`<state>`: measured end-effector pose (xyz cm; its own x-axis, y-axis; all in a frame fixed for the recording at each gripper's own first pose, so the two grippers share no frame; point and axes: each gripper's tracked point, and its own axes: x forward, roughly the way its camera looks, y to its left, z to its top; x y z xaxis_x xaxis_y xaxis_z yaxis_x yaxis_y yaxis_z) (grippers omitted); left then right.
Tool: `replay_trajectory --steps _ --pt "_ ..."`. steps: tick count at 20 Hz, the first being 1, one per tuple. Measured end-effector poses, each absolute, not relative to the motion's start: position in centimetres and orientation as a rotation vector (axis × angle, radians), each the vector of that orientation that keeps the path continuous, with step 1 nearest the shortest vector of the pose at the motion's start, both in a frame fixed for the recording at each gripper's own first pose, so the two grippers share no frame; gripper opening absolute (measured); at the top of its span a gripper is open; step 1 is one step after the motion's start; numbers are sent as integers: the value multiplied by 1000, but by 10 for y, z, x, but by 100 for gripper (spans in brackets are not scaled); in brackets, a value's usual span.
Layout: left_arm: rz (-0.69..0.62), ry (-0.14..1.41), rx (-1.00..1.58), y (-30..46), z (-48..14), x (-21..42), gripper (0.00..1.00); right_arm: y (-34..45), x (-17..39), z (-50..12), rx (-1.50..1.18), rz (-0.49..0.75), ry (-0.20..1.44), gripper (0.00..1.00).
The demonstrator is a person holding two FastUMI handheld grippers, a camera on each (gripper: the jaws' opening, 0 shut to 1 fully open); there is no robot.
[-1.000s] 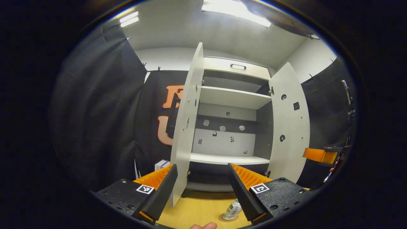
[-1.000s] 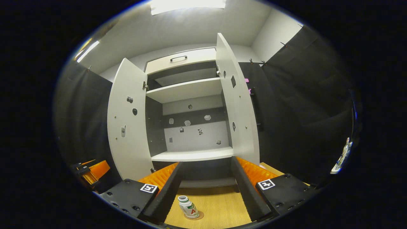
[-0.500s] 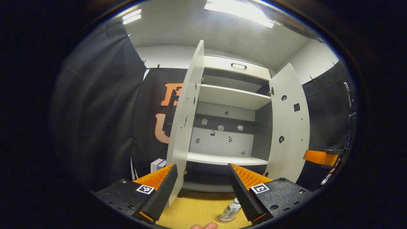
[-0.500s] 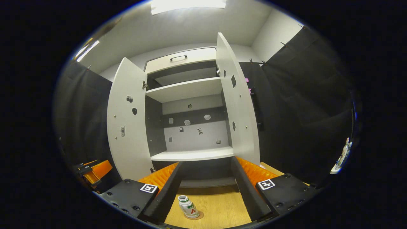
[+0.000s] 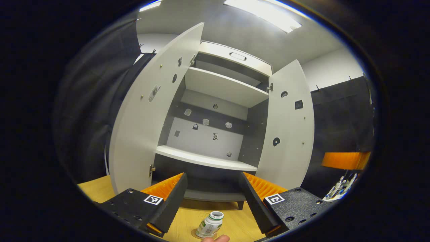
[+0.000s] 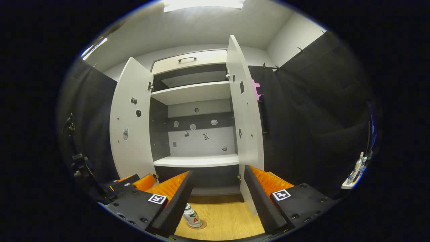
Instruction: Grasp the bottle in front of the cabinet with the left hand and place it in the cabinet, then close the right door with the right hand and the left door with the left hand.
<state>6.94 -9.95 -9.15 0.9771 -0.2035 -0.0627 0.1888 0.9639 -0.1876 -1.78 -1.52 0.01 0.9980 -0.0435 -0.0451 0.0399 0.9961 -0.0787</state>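
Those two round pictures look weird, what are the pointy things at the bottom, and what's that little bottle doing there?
Each picture comes from a camera riding on a hand-held gripper. The pointy things are its two fingers. In the left gripper view, the left gripper is open, with a small white bottle standing on the wooden floor between its fingers. The right gripper is open too and holds nothing. Ahead stands a white cabinet with both doors open. Nothing is held.

Bottle [image 5: 210, 224] between spread left gripper [image 5: 211, 195] fingers
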Motion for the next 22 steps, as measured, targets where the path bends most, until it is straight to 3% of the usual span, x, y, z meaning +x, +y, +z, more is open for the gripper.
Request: replay_trajectory --steps 12,22 --pt "-164 294 -45 -131 -273 74 95 -41 -40 -2 -144 -103 99 98" --pt "-119 364 -27 -135 -332 64 94 -46 -41 -16 -147 -102 165 98"
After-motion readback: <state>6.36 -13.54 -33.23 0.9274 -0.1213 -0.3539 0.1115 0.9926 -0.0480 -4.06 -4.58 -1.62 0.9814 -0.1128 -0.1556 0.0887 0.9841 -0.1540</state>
